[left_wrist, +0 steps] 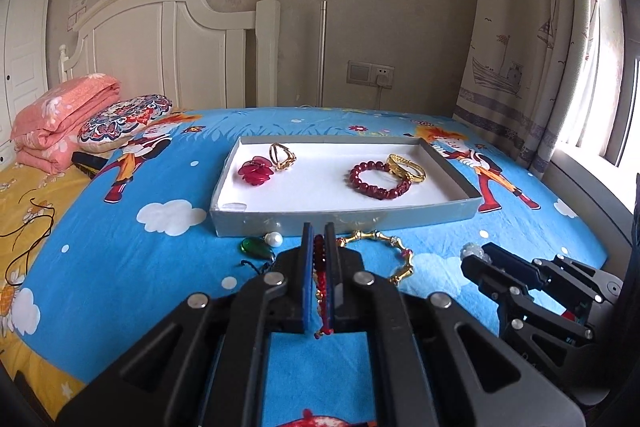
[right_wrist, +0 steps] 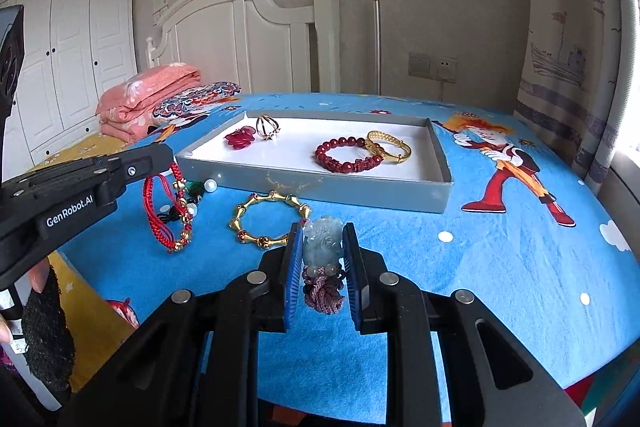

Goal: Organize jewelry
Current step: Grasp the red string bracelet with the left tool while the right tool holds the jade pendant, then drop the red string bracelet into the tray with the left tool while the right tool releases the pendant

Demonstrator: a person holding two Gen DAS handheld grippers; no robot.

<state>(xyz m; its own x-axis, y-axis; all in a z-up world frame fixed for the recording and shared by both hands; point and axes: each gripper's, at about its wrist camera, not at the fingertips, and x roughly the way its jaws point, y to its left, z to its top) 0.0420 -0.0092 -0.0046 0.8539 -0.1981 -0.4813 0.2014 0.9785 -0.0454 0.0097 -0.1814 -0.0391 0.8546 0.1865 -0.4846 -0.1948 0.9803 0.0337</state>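
The bed carries everything, spread with a blue cartoon-print sheet; a yellow sheet shows at its left edge. In the middle of the blue sheet lies a shallow grey tray with a white floor. Just in front of the tray's near wall lie a pearl, a green stone and a gold bamboo-link bracelet, all resting on the sheet. At the far left sit a folded pink quilt and a round patterned cushion leaning against it. A dark cord trails over the yellow sheet at the left.
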